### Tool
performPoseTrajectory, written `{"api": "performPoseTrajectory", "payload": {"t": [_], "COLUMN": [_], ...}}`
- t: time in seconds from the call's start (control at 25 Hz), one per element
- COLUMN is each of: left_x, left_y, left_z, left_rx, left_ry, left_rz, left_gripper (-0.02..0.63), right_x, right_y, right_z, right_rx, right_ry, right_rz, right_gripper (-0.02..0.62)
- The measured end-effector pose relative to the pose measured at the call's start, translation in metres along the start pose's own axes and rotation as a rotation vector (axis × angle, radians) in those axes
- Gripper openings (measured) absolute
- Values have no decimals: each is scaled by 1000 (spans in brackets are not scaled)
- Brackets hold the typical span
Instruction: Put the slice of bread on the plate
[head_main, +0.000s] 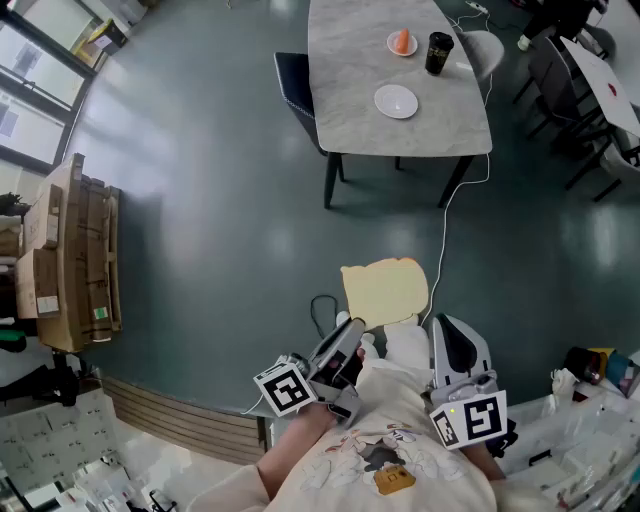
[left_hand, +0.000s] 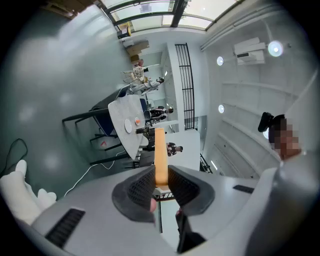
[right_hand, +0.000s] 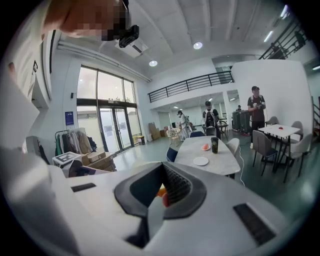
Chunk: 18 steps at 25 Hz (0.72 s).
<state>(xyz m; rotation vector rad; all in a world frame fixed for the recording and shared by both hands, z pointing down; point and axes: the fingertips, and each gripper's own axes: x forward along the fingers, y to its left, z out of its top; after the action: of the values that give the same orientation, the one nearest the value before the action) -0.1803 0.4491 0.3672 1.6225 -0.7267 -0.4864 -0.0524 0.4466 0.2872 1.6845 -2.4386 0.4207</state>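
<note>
Starting at the left of the head view, stacked cardboard boxes (head_main: 70, 250) are seen standing on the dark floor (head_main: 220, 200). Lower down and nearer the middle, the left gripper (head_main: 350, 325) is held out level, with its marker cube (head_main: 290, 388) turned up toward the camera. The slice of bread (head_main: 385, 290) is clamped by one edge in this gripper's jaws and is carried in the air above the floor, its broad pale face turned upward. In the left gripper view the slice is seen edge-on as a thin tan strip. It is pressed between the two ribbed pads (left_hand: 139, 186), and most of its length projects beyond the tips.

Just right of the bread, the right gripper (head_main: 438, 322) is held close to the person's body and tipped slightly downward. In the right gripper view its jaws are seen brought together, and nothing is gripped between them.

Further up and right of centre, a marble-topped table (head_main: 350, 120) is seen. The white plate (head_main: 396, 101) is set near its closer edge, well apart from the bread. Beyond it, a small dish (head_main: 402, 42) with something orange on it is placed just beside a dark cup (head_main: 438, 53). A white cable (head_main: 445, 230) is trailed from under the table across the floor toward the person.
</note>
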Motion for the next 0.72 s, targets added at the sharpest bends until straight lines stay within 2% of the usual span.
{"api": "performPoseTrajectory", "payload": {"t": [0.08, 0.2, 0.28, 0.48, 0.72], "left_x": [-1, 2, 15, 45, 81], "left_y": [-5, -12, -20, -31, -39], "left_z": [-10, -33, -50, -84, -126], "left_rx": [-13, -94, -118, -68, -58], "left_ry": [8, 7, 11, 34, 38], "left_rz": [14, 34, 21, 37, 40], "left_gripper": [89, 89, 89, 89, 89], "right_x": [-14, -35, -50, -78, -105], "right_y": [-4, -17, -35, -83, -133], "right_z": [2, 3, 1, -8, -5], "right_rx": [10, 29, 24, 68, 126], "right_ry": [-7, -11, -7, -22, -100], "right_rz": [-13, -28, -43, -72, -44], "right_gripper": [5, 6, 5, 5, 5]}}
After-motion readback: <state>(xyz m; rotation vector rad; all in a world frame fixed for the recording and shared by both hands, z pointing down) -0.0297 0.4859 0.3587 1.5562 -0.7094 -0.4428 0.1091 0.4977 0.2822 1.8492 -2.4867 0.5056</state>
